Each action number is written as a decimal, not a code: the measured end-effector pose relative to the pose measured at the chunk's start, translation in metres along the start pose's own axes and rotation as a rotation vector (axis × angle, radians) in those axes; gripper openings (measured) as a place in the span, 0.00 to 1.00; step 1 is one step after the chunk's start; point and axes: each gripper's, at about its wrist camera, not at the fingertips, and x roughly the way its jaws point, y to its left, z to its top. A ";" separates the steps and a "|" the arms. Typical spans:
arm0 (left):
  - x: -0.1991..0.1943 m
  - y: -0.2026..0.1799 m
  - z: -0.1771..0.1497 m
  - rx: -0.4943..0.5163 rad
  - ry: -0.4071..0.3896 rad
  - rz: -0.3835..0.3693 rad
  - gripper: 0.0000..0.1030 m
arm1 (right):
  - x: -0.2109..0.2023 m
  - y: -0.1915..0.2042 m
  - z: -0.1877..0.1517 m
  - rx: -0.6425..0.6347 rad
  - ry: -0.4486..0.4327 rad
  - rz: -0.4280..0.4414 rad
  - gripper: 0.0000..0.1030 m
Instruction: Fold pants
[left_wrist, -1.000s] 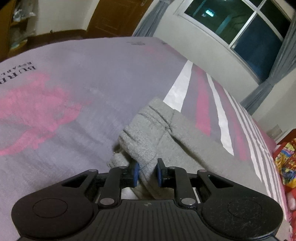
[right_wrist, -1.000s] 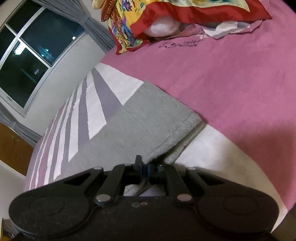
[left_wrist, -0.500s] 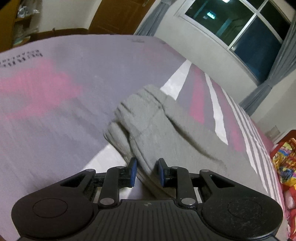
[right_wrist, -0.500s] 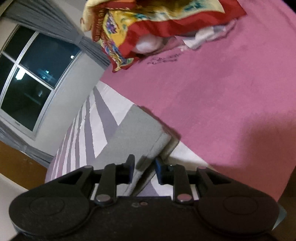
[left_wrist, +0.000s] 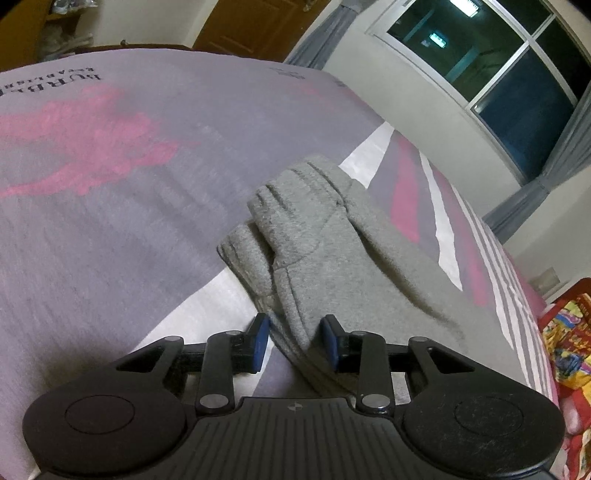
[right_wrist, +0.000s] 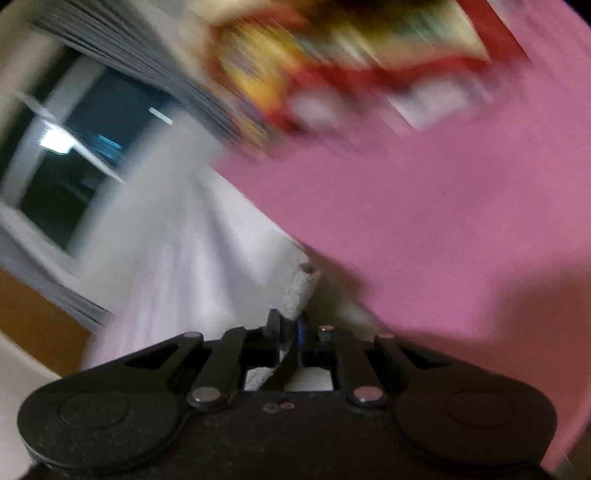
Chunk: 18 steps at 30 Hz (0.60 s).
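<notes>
Grey knit pants (left_wrist: 321, 254) lie bunched on the bed, the ribbed end piled up just ahead of my left gripper (left_wrist: 295, 343). The left jaws are open, one on each side of a fold of the fabric, apart from it. In the right wrist view, which is badly blurred, my right gripper (right_wrist: 288, 336) is shut on a lifted grey edge of the pants (right_wrist: 301, 291), which stands up between the fingers.
The bed cover (left_wrist: 110, 177) is grey with pink patches and white and pink stripes; it is pink (right_wrist: 424, 221) on the right side. A red and yellow patterned pillow (left_wrist: 569, 332) lies at the right. A window (left_wrist: 491, 62) and wall stand beyond the bed.
My left jaws have opened wider around the pants fold. My right gripper opened, then shut on the pants edge and is swinging fast, blurring its view.
</notes>
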 end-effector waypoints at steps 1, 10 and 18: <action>0.000 0.001 0.001 0.002 0.002 -0.001 0.32 | -0.002 -0.003 0.000 0.012 -0.007 0.020 0.07; 0.001 0.002 0.002 -0.001 0.001 -0.007 0.33 | -0.033 -0.008 -0.006 0.021 -0.046 0.090 0.24; 0.001 0.000 0.004 0.003 0.016 -0.003 0.34 | -0.019 -0.002 0.000 0.046 -0.016 0.065 0.06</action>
